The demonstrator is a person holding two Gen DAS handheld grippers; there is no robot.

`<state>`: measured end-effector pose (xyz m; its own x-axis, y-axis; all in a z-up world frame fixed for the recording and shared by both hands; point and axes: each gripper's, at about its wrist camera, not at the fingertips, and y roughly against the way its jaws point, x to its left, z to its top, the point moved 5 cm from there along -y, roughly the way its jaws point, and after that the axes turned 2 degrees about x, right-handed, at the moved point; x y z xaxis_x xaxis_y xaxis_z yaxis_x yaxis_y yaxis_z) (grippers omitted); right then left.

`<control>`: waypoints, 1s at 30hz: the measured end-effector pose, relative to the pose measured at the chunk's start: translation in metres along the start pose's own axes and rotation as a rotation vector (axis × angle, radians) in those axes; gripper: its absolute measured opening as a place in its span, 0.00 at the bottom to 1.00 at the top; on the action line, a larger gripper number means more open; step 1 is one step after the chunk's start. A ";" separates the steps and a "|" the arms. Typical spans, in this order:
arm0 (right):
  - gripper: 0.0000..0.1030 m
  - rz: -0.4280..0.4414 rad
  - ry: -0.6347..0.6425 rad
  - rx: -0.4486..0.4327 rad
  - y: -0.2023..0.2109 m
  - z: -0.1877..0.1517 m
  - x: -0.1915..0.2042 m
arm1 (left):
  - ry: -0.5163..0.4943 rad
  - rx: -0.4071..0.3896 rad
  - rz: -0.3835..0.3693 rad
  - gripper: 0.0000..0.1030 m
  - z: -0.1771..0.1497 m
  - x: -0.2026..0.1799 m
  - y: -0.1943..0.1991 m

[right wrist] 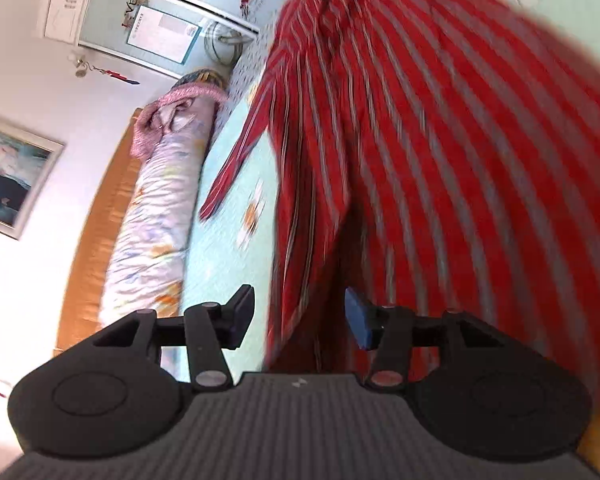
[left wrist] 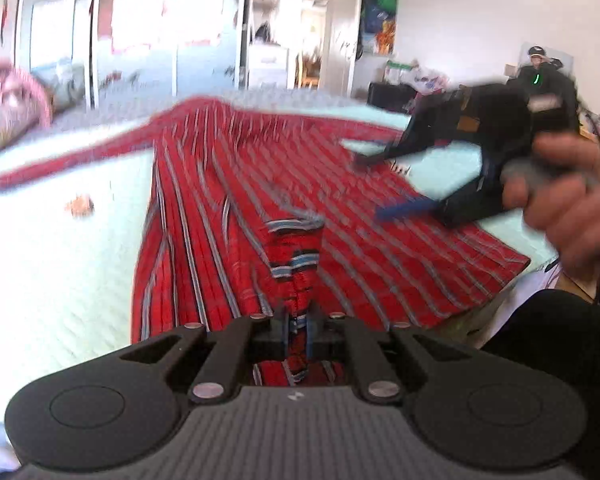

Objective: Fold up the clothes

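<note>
We are looking at a red shirt with thin grey and white stripes (left wrist: 260,200), which is lying spread across a pale mint-green bed sheet (left wrist: 60,260), one long sleeve reaching out toward nine o'clock in the left wrist view. Our left tool (left wrist: 296,328) is sitting at six o'clock in that view, its jaws nearly together and pinching a raised fold of the striped fabric, which is standing up in a narrow ridge just ahead of it. Our right tool (left wrist: 384,184) is hovering at three o'clock over the far edge of the shirt, gripped by a hand (left wrist: 560,196), and is looking blurred. In the right wrist view this tool (right wrist: 300,320) is standing about half open, with a blue pad (right wrist: 358,320) on one finger; the shirt (right wrist: 440,160) is lying beneath and between the jaws, but neither pad is pressing on it. Toward nine o'clock there, a rolled floral quilt (right wrist: 148,240) is lying along an orange wooden headboard (right wrist: 96,248).
</note>
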<state>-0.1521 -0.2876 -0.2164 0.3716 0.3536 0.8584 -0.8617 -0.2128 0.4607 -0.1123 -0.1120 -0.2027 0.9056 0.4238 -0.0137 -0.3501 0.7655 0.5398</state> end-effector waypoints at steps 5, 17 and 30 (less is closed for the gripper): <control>0.55 -0.009 -0.024 -0.008 -0.029 0.003 0.008 | -0.089 -0.026 0.009 0.08 0.005 -0.014 0.011; 0.01 -0.016 0.184 -0.149 -0.016 0.011 0.051 | -0.216 -0.033 -0.029 0.08 0.005 -0.033 0.024; 0.46 -0.088 -0.046 -0.071 -0.017 -0.015 -0.029 | 0.103 0.027 0.038 0.10 -0.014 0.036 0.042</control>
<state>-0.1536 -0.2804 -0.2522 0.4614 0.3252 0.8255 -0.8466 -0.1170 0.5193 -0.0983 -0.0579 -0.1925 0.8617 0.5013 -0.0784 -0.3762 0.7348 0.5644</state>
